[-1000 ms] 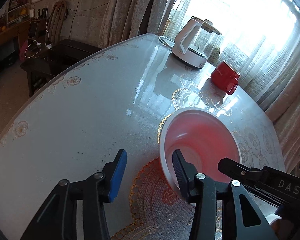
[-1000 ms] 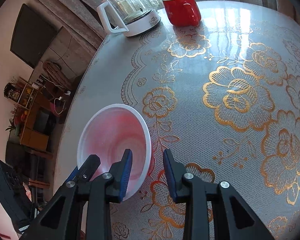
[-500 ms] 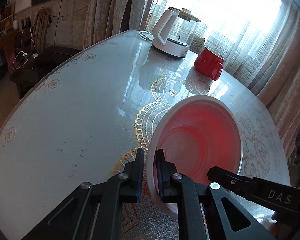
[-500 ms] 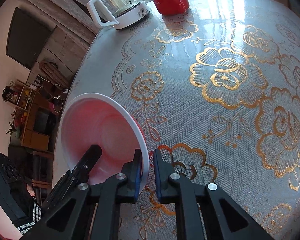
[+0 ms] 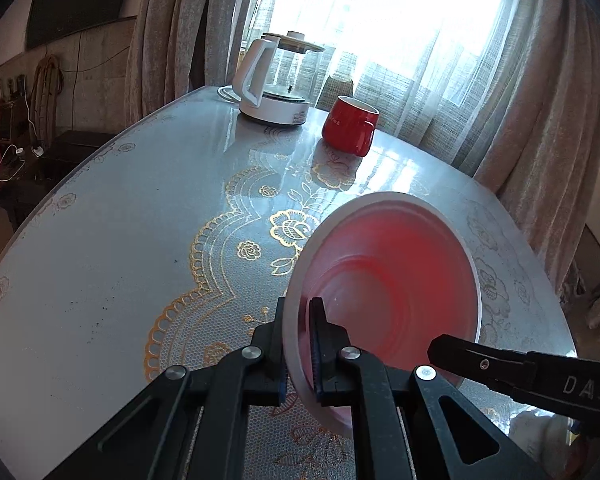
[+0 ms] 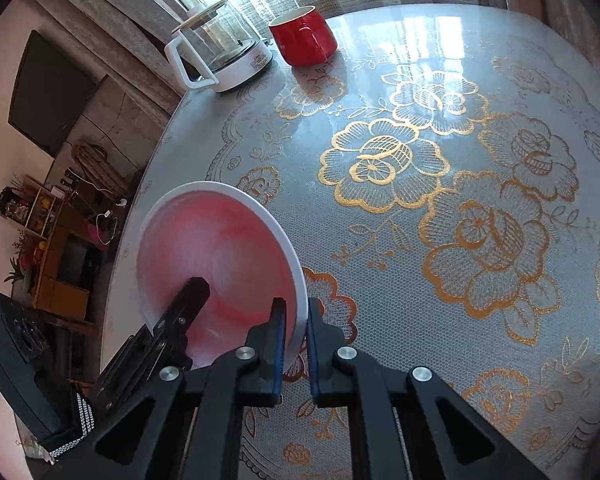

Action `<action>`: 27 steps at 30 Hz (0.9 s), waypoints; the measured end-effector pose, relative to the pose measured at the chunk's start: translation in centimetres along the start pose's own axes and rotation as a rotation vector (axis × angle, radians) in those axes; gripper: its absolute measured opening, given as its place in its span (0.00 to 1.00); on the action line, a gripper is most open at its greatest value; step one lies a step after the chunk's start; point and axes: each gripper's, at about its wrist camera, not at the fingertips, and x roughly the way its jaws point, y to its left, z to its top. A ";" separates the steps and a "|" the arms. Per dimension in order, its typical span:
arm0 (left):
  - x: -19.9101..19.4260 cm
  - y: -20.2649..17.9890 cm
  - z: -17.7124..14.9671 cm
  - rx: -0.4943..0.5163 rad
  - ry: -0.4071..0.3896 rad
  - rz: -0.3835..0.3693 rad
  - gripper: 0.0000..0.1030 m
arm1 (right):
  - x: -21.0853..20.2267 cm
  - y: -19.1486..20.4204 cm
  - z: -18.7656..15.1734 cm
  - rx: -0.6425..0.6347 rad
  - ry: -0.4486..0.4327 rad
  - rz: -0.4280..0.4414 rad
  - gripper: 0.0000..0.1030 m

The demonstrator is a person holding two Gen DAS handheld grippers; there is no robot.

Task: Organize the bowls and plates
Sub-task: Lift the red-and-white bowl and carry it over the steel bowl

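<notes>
Left hand-held gripper (image 5: 298, 354) closing onto bowl (image 5: 388, 280) rim; right hand-held gripper (image 6: 296, 354) pinching opposite rim. Tilted above desk (image 6: 460, 200). Could slip if either thin-edge pinch loosens.

A second ago both my tools stood open astride the bowl's (image 5: 392, 276) rim as it sat on the counter (image 5: 100, 248). Since then the left tool (image 5: 298, 344) and right tool (image 6: 296, 344) have each clamped onto opposite rim edges, and the bowl has tilted up off the counter.
</notes>
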 end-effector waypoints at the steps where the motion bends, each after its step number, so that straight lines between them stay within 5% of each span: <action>1: -0.2 -0.5 -0.2 0.010 -0.006 -0.012 0.08 | -0.6 -0.4 -0.3 0.003 -0.007 -0.006 0.09; 18: -3.9 -7.7 -3.7 0.209 -0.111 -0.217 0.09 | -8.8 -6.7 -4.4 0.126 -0.108 0.032 0.09; 27: -6.9 -12.4 -6.9 0.411 -0.174 -0.334 0.10 | -13.4 -11.1 -9.0 0.224 -0.222 0.077 0.10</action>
